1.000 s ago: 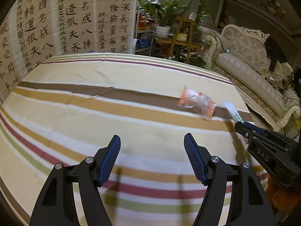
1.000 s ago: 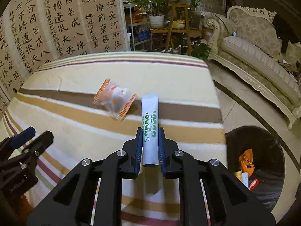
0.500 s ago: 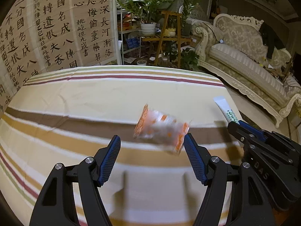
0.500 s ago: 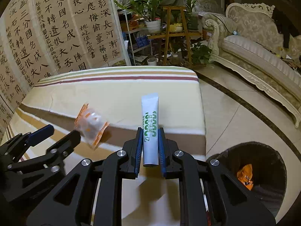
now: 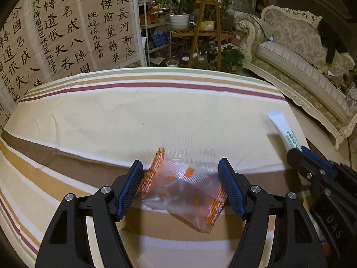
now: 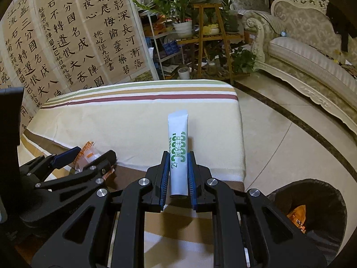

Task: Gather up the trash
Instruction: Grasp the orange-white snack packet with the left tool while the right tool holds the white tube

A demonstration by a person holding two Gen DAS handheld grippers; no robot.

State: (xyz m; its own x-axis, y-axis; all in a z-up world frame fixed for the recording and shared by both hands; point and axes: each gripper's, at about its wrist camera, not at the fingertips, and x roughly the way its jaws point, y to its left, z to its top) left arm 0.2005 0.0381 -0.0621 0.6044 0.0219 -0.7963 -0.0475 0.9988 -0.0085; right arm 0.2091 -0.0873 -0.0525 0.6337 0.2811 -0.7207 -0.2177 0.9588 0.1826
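A clear snack wrapper with orange ends lies on the striped tablecloth. My left gripper is open and straddles it, one blue pad on each side, close to the wrapper's ends. My right gripper is shut on a white tube with green print, which sticks out upright past the fingertips. In the left wrist view the right gripper and its tube sit at the right, over the table's edge. The right wrist view shows the left gripper over the wrapper at the left.
A round bin lined with a black bag stands on the tiled floor right of the table, orange trash inside. A calligraphy screen, a plant stand and a pale sofa stand beyond the table's far edge.
The left gripper moved up to the wrapper, which now lies between its open fingers. The right gripper carried the tube toward the table's right edge, so the bin looms larger.
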